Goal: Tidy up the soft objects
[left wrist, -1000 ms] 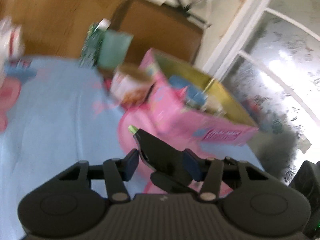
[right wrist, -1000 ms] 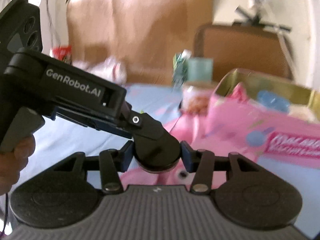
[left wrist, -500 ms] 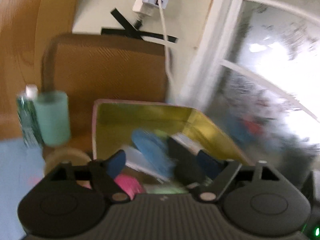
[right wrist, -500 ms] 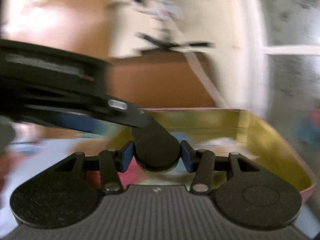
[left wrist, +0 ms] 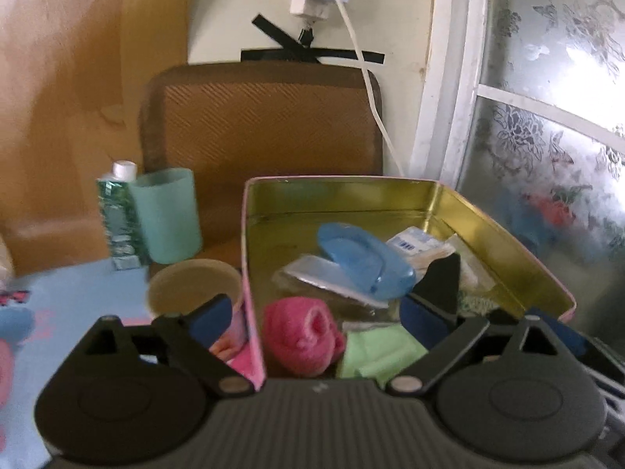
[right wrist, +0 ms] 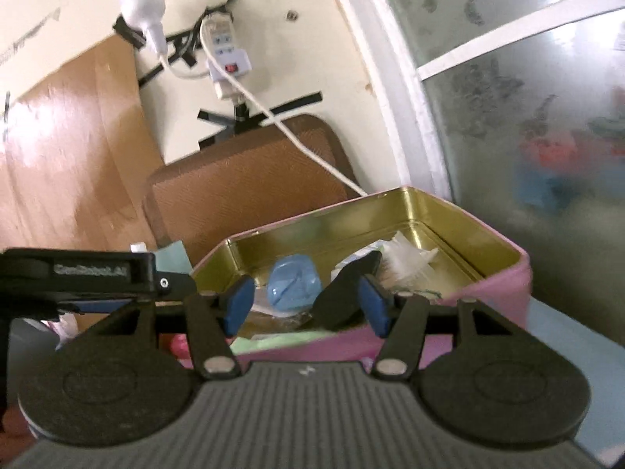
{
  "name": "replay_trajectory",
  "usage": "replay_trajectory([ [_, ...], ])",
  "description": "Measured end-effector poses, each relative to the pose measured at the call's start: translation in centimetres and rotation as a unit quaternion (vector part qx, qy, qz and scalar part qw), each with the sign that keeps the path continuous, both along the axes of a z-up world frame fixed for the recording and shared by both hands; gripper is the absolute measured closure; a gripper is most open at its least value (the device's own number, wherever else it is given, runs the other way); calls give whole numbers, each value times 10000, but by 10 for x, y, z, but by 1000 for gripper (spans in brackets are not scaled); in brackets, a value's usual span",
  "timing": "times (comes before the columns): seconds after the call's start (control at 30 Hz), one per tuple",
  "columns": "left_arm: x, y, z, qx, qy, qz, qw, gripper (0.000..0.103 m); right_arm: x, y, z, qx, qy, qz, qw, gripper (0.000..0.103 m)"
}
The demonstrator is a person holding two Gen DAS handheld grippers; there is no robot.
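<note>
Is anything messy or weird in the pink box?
Yes. In the pink tin, the things lie jumbled: a blue plastic case sits tilted across clear packets, beside a rolled pink towel and a green cloth.

Near end of the pink tin hidden behind the left gripper body, its floor mostly buried under the contents. Green cloth cut off below by the same body; pink rolled cloth partly so. Black piece by the right-hand pad, shape and contact unclear. Paper cup half covered by the left-hand finger. Toothpaste tube print too blurred to read. In the right wrist view, lettering on the black device smeared, its left end cut by the frame. Shapes behind the frosted window only red and blue smudges. Pale bundle in the tin too blurred to identify.
</note>
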State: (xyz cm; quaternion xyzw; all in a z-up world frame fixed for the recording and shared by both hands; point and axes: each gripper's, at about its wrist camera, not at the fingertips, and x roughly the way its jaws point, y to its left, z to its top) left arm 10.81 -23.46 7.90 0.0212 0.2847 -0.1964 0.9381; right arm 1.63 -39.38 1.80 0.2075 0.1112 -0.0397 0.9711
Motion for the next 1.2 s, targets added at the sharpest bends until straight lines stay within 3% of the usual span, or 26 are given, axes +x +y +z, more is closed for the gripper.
replay_trajectory([
  [0.3,-55,18,9,168,-118,112,9997,2,-45,0,1,456,-19,2,9990,39],
  [0.6,-108,54,-3,261,-61,319,9991,0,-71,7,6,963,31,74,9953,37],
  [0.8,-127,73,-12,385,82,511,9979,0,-81,27,8,961,127,291,9949,34],
  [1.2,-138,101,-14,460,-247,909,9945,0,-82,59,21,844,168,605,9945,23],
])
